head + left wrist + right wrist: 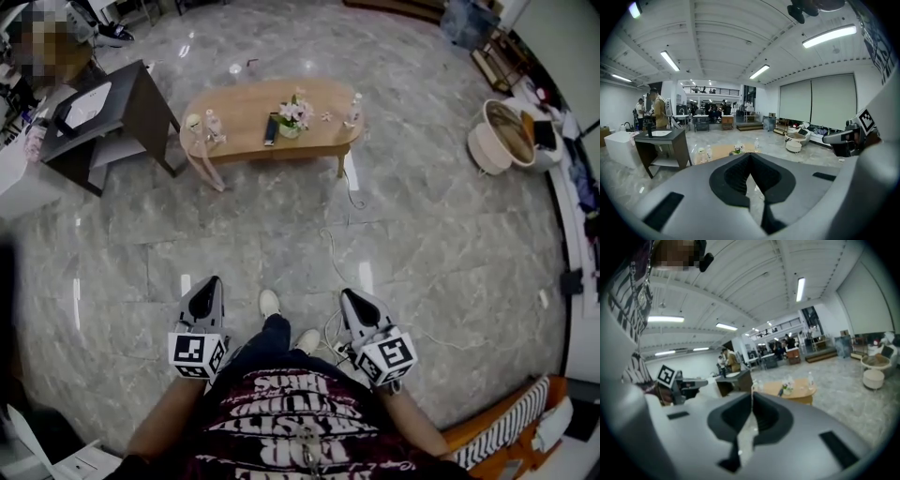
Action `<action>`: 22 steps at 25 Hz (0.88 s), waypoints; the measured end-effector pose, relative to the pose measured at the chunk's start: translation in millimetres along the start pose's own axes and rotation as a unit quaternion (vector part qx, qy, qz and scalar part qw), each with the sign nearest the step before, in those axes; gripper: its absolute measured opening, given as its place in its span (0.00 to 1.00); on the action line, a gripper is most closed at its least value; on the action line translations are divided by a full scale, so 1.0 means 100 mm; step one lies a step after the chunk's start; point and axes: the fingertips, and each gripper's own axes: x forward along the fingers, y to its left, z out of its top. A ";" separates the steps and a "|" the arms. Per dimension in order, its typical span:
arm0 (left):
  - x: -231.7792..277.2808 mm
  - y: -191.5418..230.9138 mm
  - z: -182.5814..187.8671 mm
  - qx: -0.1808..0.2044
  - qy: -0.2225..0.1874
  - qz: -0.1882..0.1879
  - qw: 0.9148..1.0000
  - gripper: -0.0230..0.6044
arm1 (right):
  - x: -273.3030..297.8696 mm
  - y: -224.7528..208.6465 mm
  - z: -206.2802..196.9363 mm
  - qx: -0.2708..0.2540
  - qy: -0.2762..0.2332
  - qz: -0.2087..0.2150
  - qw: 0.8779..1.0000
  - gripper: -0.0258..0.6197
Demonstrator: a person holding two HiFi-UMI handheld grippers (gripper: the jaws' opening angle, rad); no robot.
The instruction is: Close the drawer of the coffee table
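Drawer probably slides lightly: push its front squarely; left tongs [211, 284] and right tongs [348, 297], closed and empty, are well apart from the wooden surface [240, 103].

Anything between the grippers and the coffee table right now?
Nothing solid. Bare floor separates the left gripper and right gripper from the coffee table; only a thin cable trails over it toward the person's shoes. The dark side table stands off to the left.

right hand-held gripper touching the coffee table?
Apart. Head view shows the right hand-held gripper near the person's shoes, with open floor between it and the coffee table.
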 end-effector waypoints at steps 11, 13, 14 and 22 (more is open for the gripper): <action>0.75 0.37 0.49 -0.010 -0.043 -0.042 0.998 0.07 | 0.60 -0.11 0.46 -0.034 -0.005 -0.026 0.999 0.09; 0.85 0.45 0.53 -0.013 -0.050 -0.050 0.997 0.07 | 0.71 -0.09 0.51 -0.037 -0.001 -0.029 0.999 0.09; 0.90 0.49 0.54 -0.016 -0.053 -0.055 0.997 0.07 | 0.76 -0.08 0.54 -0.039 -0.001 -0.032 0.999 0.09; 1.25 0.75 0.63 -0.032 -0.076 -0.096 0.992 0.07 | 0.99 -0.01 0.79 -0.060 -0.019 -0.062 0.996 0.09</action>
